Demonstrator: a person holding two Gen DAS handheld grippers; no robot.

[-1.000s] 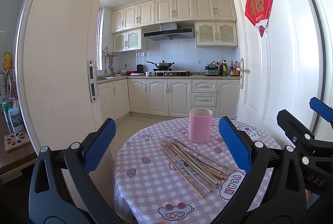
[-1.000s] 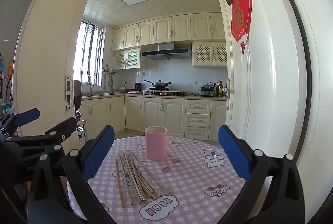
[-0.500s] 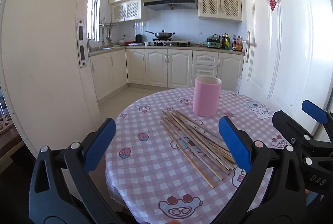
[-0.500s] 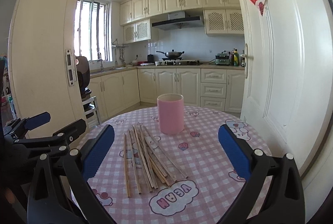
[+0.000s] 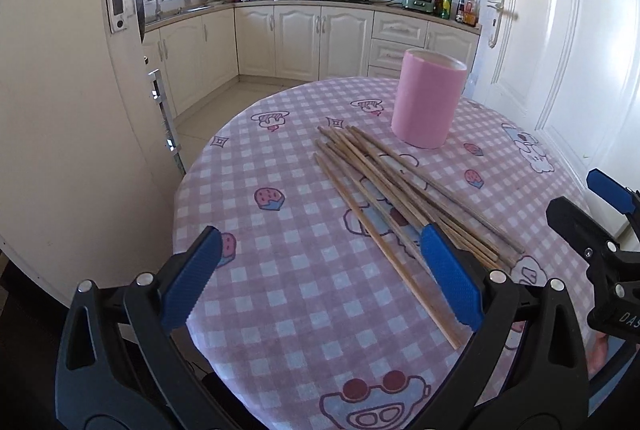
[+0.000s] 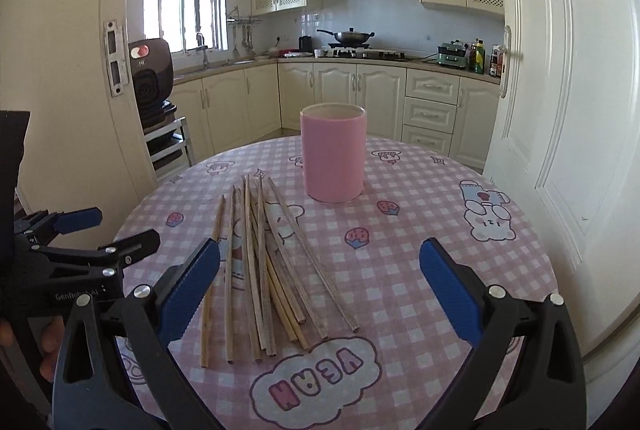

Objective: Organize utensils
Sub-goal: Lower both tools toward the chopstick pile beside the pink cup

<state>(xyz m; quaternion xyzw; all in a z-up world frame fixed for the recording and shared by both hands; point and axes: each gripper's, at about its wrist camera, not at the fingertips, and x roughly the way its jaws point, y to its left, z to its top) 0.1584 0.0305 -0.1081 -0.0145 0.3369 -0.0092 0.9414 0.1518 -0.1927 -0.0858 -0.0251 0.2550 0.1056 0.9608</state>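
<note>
Several wooden chopsticks (image 5: pixel 384 190) (image 6: pixel 264 262) lie in a loose pile on a round table (image 5: pixel 288 270) (image 6: pixel 420 270) with a pink checked cloth. A pink cylindrical holder (image 5: pixel 427 98) (image 6: pixel 333 152) stands upright just beyond the pile, nothing showing above its rim. My left gripper (image 5: pixel 320 276) hovers open over the table's near edge, its right finger above the pile's near ends. My right gripper (image 6: pixel 320 288) is open too, above the near ends of the chopsticks. Each gripper shows at the edge of the other's view, the right gripper (image 5: pixel 608 226) and the left gripper (image 6: pixel 88 242).
An open white door (image 5: pixel 576 62) (image 6: pixel 568 110) stands close on the right of the table. A white door frame (image 5: pixel 60 110) rises on the left, with a dark appliance (image 6: pixel 151 78) on a rack beside it. Kitchen cabinets (image 5: pixel 304 42) line the far wall.
Both grippers have come forward and tilted down towards the table. The chopsticks and the holder look larger and nearer, and neither has moved on the cloth.
</note>
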